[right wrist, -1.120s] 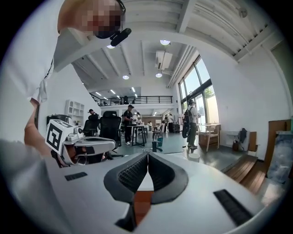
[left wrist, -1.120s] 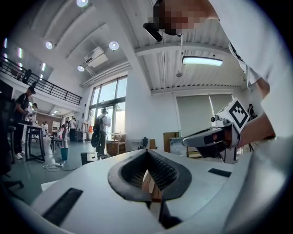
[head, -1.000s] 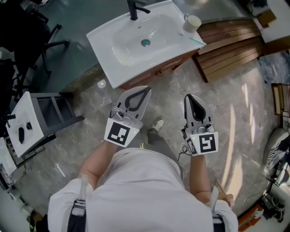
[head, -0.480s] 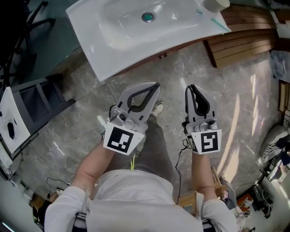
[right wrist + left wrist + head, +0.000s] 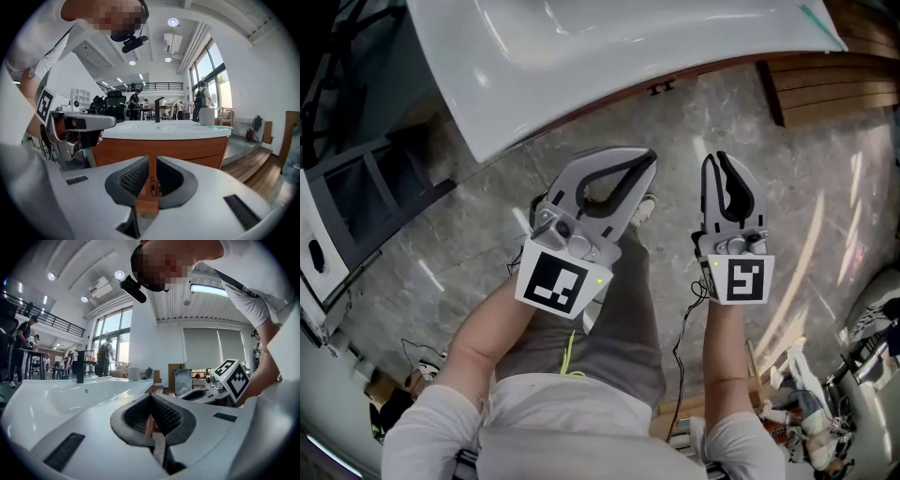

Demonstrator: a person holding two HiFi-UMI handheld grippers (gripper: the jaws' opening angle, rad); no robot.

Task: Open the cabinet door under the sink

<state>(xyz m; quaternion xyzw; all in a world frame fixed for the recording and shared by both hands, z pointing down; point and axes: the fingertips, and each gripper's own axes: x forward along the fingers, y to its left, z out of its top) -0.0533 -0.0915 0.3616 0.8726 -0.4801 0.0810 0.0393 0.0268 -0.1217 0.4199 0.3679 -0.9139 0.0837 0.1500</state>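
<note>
A white sink [image 5: 609,56] fills the top of the head view, and only a thin strip of the wooden cabinet [image 5: 712,70] shows under its rim, with two small dark handles [image 5: 661,88]. My left gripper [image 5: 645,164] and right gripper [image 5: 724,161] are side by side in front of the cabinet and touch nothing. Both are shut and empty. In the right gripper view the cabinet front [image 5: 187,152] stands straight ahead, its handles [image 5: 153,186] showing between the right gripper's [image 5: 152,159] jaws. The left gripper [image 5: 151,399] points along the sink rim [image 5: 56,399].
A dark stepped stand [image 5: 366,202] is on the floor at the left and a wooden slatted platform [image 5: 834,89] at the right. A cup [image 5: 206,116] and a black faucet [image 5: 158,108] stand on the sink. The person's shoe [image 5: 643,210] and a cable [image 5: 680,347] lie below the grippers.
The head and both grippers have sunk toward the floor. The sink has grown larger and slid up out of the head view. Both grippers stayed shut.
</note>
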